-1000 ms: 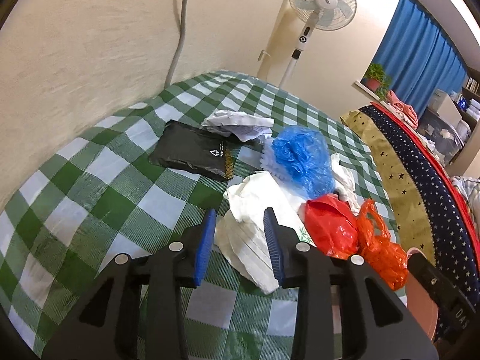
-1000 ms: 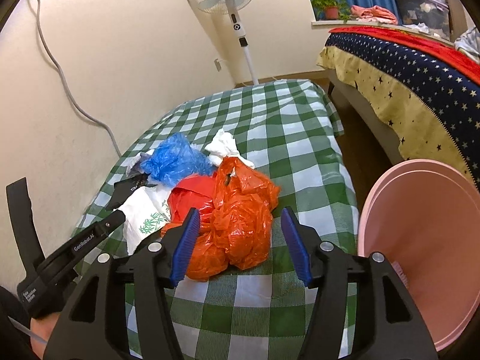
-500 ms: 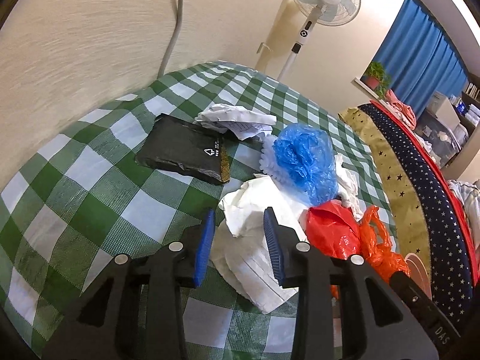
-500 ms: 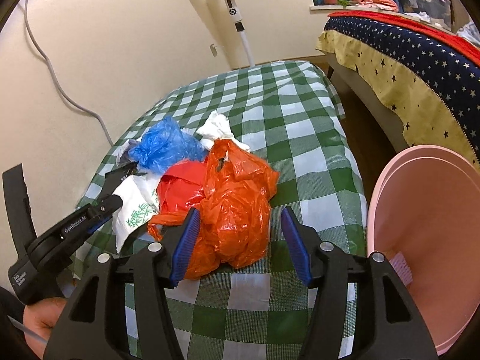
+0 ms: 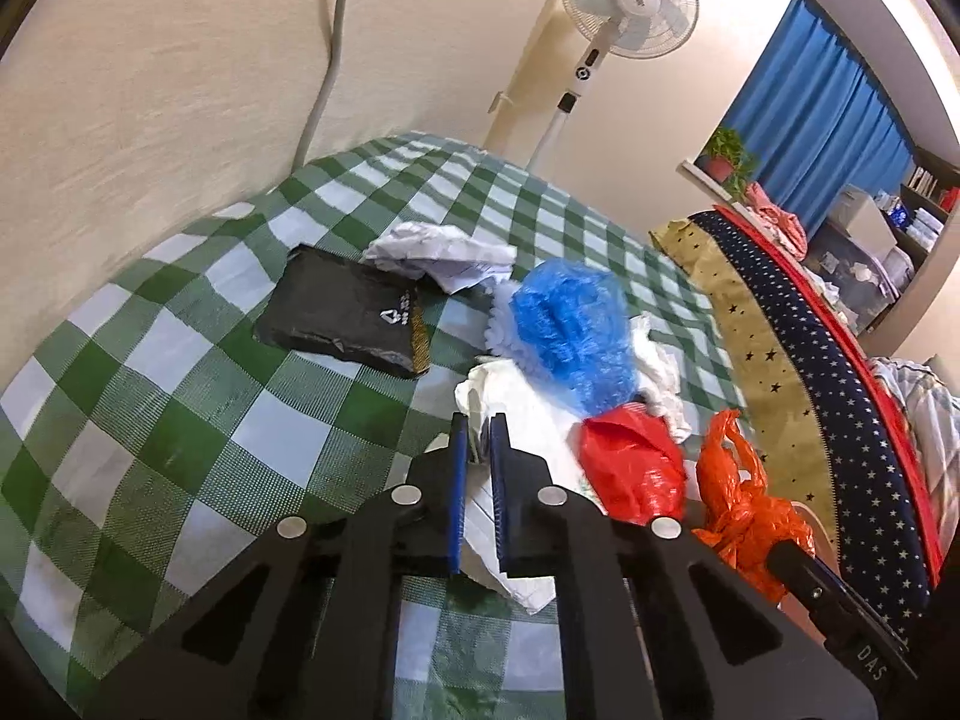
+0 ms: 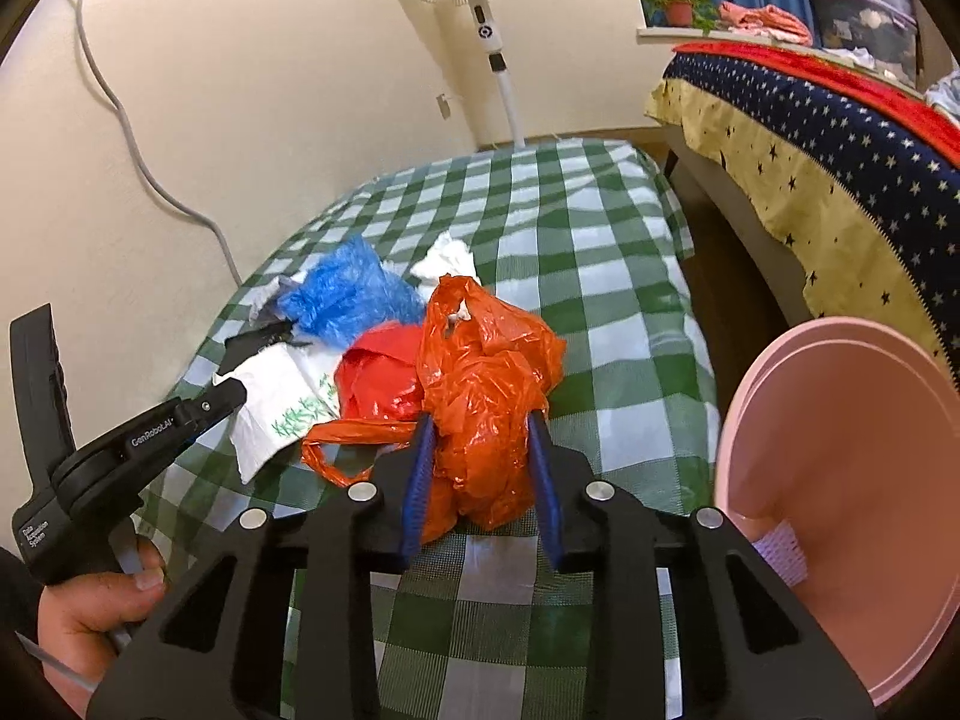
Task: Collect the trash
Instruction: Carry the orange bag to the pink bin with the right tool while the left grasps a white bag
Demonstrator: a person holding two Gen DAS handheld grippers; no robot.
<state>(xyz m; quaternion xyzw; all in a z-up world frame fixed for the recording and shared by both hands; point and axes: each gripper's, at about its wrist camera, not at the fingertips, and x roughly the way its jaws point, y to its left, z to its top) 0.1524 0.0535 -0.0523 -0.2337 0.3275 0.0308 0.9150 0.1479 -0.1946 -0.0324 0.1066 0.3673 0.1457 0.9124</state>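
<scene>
We have a pile of trash on the green checked table, and almost none of it is picked up yet. Our left gripper has pinched its fingers tight on the white bag, which still lies on the table. Our right gripper is closing on the orange bag. The bag sits between the two fingers and they seem to press its sides, but it also still rests on the table.

The pink bin stands just beside the table, at our right. We can see only a small pale thing low inside it, so we think the bin is nearly empty.

Still left on the table are the red bag, the blue bag, the black pack and some crumpled paper. Next we think both bags must be lifted and dropped in the bin.
</scene>
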